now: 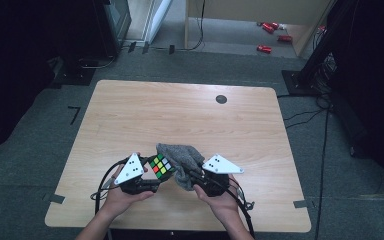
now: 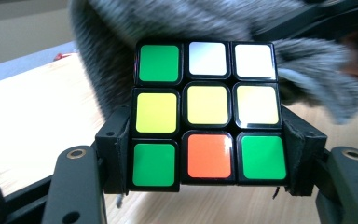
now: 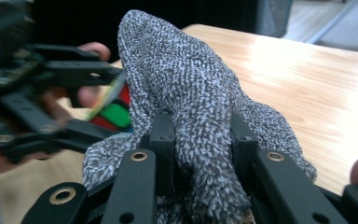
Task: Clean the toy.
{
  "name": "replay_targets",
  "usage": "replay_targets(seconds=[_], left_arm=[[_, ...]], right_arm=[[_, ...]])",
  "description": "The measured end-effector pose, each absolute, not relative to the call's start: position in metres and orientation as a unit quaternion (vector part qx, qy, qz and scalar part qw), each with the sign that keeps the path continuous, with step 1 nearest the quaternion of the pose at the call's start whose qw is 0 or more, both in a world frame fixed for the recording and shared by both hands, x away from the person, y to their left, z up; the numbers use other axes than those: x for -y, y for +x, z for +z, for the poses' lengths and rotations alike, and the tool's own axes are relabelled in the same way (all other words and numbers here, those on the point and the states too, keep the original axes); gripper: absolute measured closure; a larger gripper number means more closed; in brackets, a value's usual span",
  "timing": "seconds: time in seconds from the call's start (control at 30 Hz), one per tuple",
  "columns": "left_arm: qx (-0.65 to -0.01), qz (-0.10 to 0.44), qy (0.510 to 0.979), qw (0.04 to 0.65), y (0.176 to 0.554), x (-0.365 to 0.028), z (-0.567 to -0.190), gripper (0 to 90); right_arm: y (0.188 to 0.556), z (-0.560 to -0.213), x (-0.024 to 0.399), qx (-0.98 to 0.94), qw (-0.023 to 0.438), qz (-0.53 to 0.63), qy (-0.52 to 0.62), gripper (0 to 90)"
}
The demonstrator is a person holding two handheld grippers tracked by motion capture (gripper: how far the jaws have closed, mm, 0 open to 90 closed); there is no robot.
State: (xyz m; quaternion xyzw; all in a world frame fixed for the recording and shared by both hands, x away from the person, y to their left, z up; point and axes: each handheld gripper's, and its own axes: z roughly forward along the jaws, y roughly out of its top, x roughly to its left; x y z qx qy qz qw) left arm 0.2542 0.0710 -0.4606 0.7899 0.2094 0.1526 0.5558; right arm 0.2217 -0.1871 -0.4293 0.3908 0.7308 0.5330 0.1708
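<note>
Left gripper (image 1: pixel 152 176) clamped on the puzzle cube (image 1: pixel 161 165), jaws pressing two opposite sides of the cube, as seen in the left gripper view (image 2: pixel 207 186). Cube (image 2: pixel 207 116) face toward that camera: green, white, white on top row; yellow, yellow, yellow in the middle; green, orange, green at the bottom. Held clear of the table (image 1: pixel 130 115), near its front edge, roughly centred left to right.

Right gripper (image 1: pixel 192 176) pinched tight on a grey knitted cloth (image 1: pixel 181 157), jaws almost fully together with the fabric bunched between them (image 3: pixel 203 154). Cloth (image 3: pixel 186 84) standing up from the jaws in a rounded hump, loose end draping down over the right side of the jaws.

Relative to the cube: cloth just to its right and behind it in the high view, touching or overlapping the cube's far edge. In the left gripper view, grey cloth (image 2: pixel 186 21) directly behind the cube's top row and spilling off to the right. In the right gripper view, a sliver of the cube (image 3: pixel 114 112) visible left of the cloth, red and green stickers showing, partly hidden by the fabric. Exact contact patch between cloth and cube not clear.

Left hand (image 1: pixel 122 196) and right hand (image 1: pixel 220 197) gripping the tool bodies below the cube, close to the table's front edge.
</note>
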Motion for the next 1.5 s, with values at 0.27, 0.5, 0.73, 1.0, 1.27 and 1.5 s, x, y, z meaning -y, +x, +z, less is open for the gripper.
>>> replay_targets(seconds=[0.27,0.5,0.73,1.0,1.27,1.5], left_arm=[[-0.176,0.155,0.807,0.542,0.246,-0.057,-0.463,34.4],[-0.224,0.118,0.762,0.596,0.260,-0.084,-0.455,34.4],[-0.266,0.091,0.721,0.633,0.269,-0.106,-0.449,34.4],[-0.267,0.062,0.710,0.648,0.270,-0.105,-0.449,34.4],[-0.259,0.037,0.706,0.658,0.267,-0.099,-0.447,34.4],[-0.259,0.031,0.700,0.664,0.268,-0.100,-0.447,34.4]], right_arm=[[0.220,-0.426,0.186,-0.727,0.170,0.544,0.383,70.4],[0.227,-0.435,0.195,-0.722,0.166,0.537,0.403,70.4],[0.227,-0.437,0.193,-0.723,0.157,0.549,0.389,70.3],[0.227,-0.442,0.188,-0.725,0.144,0.555,0.380,70.3],[0.224,-0.448,0.177,-0.734,0.134,0.552,0.371,70.3],[0.220,-0.453,0.166,-0.751,0.135,0.539,0.358,70.4]])
